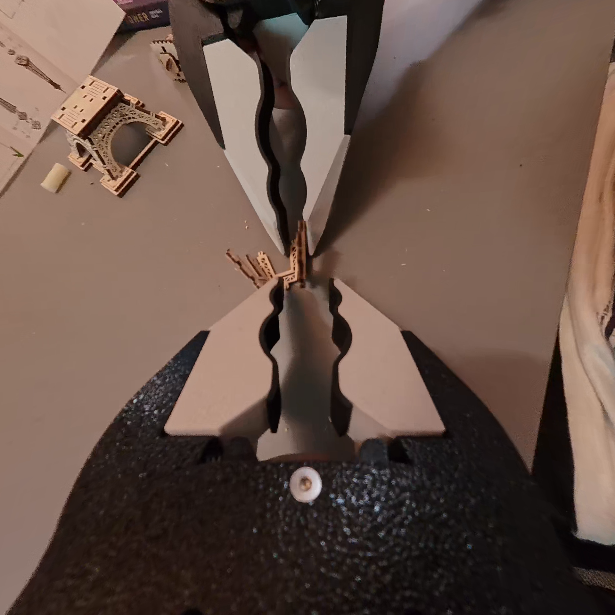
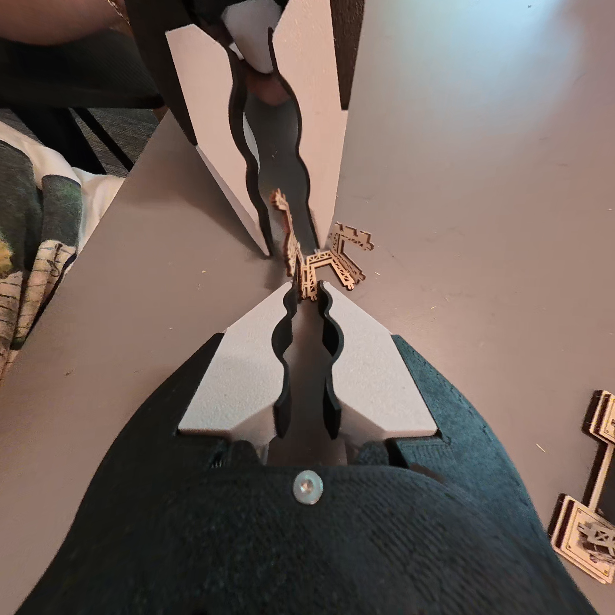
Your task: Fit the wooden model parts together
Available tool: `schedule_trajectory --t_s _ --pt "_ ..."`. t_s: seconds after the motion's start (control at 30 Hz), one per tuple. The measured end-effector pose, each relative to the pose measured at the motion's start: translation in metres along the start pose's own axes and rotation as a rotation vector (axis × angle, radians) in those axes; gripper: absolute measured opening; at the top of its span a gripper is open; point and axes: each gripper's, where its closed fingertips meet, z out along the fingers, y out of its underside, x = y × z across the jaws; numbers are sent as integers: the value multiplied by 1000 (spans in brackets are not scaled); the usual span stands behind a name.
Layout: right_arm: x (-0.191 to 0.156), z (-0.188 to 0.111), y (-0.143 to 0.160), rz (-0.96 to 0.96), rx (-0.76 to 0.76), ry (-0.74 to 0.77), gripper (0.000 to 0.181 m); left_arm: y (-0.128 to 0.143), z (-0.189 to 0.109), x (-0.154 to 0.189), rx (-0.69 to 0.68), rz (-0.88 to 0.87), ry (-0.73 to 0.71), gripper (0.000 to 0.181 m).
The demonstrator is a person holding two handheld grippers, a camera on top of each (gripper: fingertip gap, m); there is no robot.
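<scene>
A small wooden lattice assembly (image 1: 296, 263) stands on the grey table (image 1: 432, 166) between the two grippers, which meet tip to tip. More of its lattice arms (image 1: 253, 266) spread to one side. My right gripper (image 2: 307, 289) is shut on one lattice leg (image 2: 307, 279); the rest of the assembly (image 2: 346, 263) lies just beyond it. My left gripper (image 1: 305, 283) has its jaws a little apart around the near end of the wood. In the right wrist view a thin flat wooden part (image 2: 286, 233) stands edge-on between the left gripper's fingers (image 2: 332, 166).
A half-built wooden tower base (image 1: 109, 133), a small white cylinder (image 1: 55, 178), paper sheets (image 1: 20, 100) and a purple box (image 1: 143, 16) lie at the far left. A flat wooden frame (image 2: 595, 499) lies at lower right. Clothing (image 2: 33, 249) hangs past the table edge. Left and right tips are no more than a few centimetres apart. The half-built wooden tower base (image 1: 109, 133) is about 15 cm from my right fingertips.
</scene>
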Motion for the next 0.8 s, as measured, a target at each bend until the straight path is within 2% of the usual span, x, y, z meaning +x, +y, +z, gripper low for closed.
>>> schedule_trajectory --t_s 0.03,0.23,0.47,0.67,0.8 --pt "0 0 0 -7 0 7 10 1 -2 -1 3 0 -14 25" --pt "0 0 0 -23 1 23 9 11 -9 -11 -23 -77 -87 22" --pt "8 -7 -5 233 64 -37 9 0 -9 -20 33 41 -205 24" --pt "15 -22 -17 513 227 -124 9 -31 -11 -34 154 266 -451 25" --pt "14 -41 -30 712 395 -281 9 -46 -16 -37 137 508 -618 28"
